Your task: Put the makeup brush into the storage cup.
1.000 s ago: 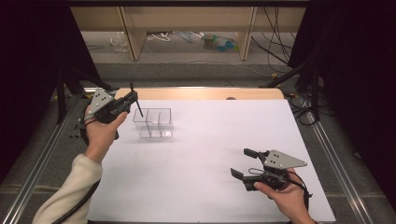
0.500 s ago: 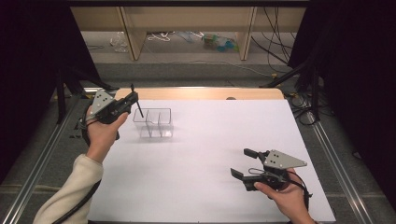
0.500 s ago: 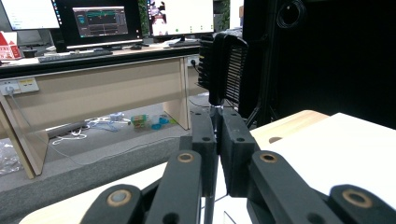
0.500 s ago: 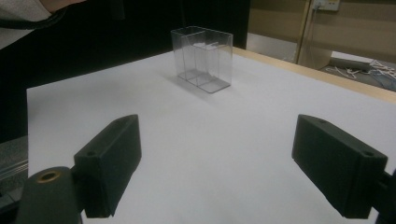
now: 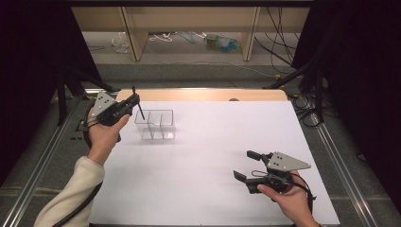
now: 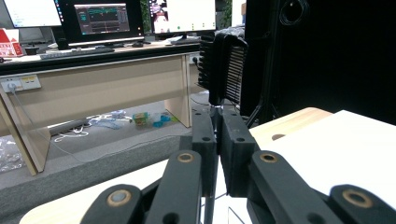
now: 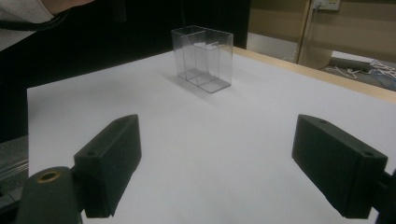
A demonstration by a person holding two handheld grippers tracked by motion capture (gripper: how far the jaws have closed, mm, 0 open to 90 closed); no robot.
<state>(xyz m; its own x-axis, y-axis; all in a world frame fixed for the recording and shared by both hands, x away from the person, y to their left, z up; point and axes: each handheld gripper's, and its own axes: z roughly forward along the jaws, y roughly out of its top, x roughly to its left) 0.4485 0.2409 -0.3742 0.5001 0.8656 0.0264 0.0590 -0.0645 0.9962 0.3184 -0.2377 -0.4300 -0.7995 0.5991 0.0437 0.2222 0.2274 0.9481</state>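
- One thin dark rod [image 5: 138, 101] is pinched in the left gripper [image 5: 126, 105], whose jaws stand pressed together on it; in the left gripper view the rod's lower end shows as a thin line below the closed jaws. What kind of rod it is cannot be told.
- Its lower end hangs just above the 9 o'clock corner of the clear divided box [image 5: 155, 125], which stands upright on the white table [image 5: 213, 142] toward 10 o'clock.
- Judging by this, the pick-up is done and the placing is left: the rod is not yet inside any compartment.
- Seen from the right gripper view, the box [image 7: 202, 58] looks empty, though faint marks in it are too small to read.
- Over at 5 o'clock the right gripper [image 5: 248, 165] rests low near the table, jaws wide apart with nothing between them, well apart from the box.
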